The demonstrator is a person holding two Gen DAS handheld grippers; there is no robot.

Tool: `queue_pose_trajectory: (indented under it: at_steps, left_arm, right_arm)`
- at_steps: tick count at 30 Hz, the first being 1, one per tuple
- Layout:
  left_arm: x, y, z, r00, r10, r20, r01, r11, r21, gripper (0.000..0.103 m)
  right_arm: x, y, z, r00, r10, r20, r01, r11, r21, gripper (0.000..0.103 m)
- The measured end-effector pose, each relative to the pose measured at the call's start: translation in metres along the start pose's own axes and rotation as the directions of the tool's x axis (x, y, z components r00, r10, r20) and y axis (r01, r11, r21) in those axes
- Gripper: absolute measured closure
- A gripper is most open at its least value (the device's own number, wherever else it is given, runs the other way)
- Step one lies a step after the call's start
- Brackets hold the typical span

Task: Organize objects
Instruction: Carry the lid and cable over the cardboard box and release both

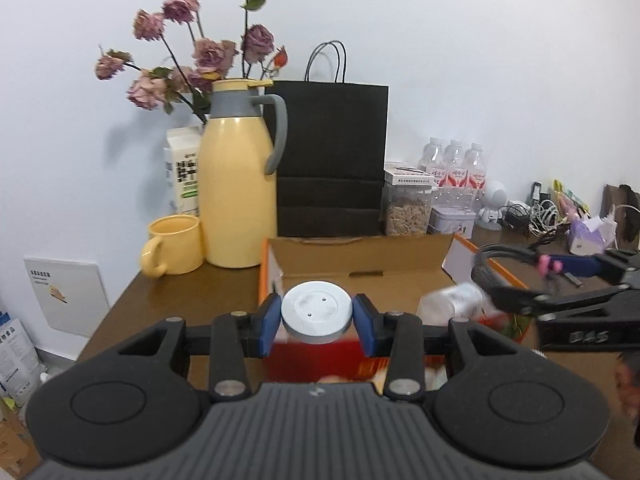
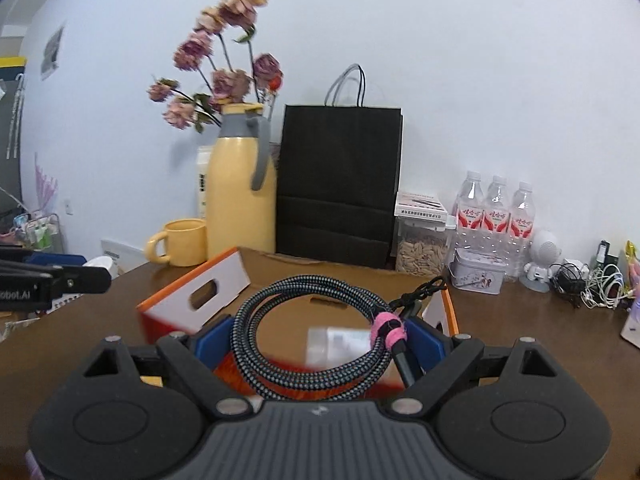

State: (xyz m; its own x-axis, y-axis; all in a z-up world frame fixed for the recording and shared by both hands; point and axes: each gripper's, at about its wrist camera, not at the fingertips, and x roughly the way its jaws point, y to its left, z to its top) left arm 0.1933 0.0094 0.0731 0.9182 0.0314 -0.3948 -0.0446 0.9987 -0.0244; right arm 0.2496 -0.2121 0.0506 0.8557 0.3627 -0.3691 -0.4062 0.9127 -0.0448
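Left hand-held gripper (image 1: 316, 316) is clamped on a silver round puck (image 1: 316, 310), flat face pointing up toward the camera, held over the near edge of the open cardboard box (image 1: 360, 264); right hand-held gripper (image 2: 320, 340) has its blue pads squeezing a coiled braided cable (image 2: 308, 332) with a pink tie (image 2: 388, 330) at 3 o'clock, the loop lying roughly flat above the box (image 2: 192, 300); yellow jug (image 1: 236, 184) and black paper bag (image 1: 332, 160) stand on the surface (image 1: 168, 300) at 12 o'clock.

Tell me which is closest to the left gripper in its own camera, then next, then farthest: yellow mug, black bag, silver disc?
1. Silver disc, held between the left gripper's jaws.
2. Yellow mug, farther back on the left.
3. Black bag, at the back by the wall.
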Motion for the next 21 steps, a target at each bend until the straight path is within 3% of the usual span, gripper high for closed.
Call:
queue_pose_trajectory:
  at_steps: [9,15,21]
  left_arm:
    - [0.084,-0.023,0.025,0.996,0.052,-0.068,-0.054,0.998,-0.034,0.063]
    - [0.136,-0.029,0.026,0.982,0.124,-0.140,-0.131,0.991,-0.040,0.063]
    - [0.166,-0.023,0.024,0.974,0.114,-0.197,-0.134,0.987,-0.086,0.063]
  right_arm:
    - [0.098,-0.017,0.017,0.992,-0.025,-0.124,0.030,0.999,0.040,0.013]
    - [0.133,-0.023,0.015,0.984,-0.063,-0.168,0.070,0.997,0.039,0.013]
    - [0.153,-0.026,0.012,0.975,-0.079,-0.210,0.090,0.995,0.044,0.012]
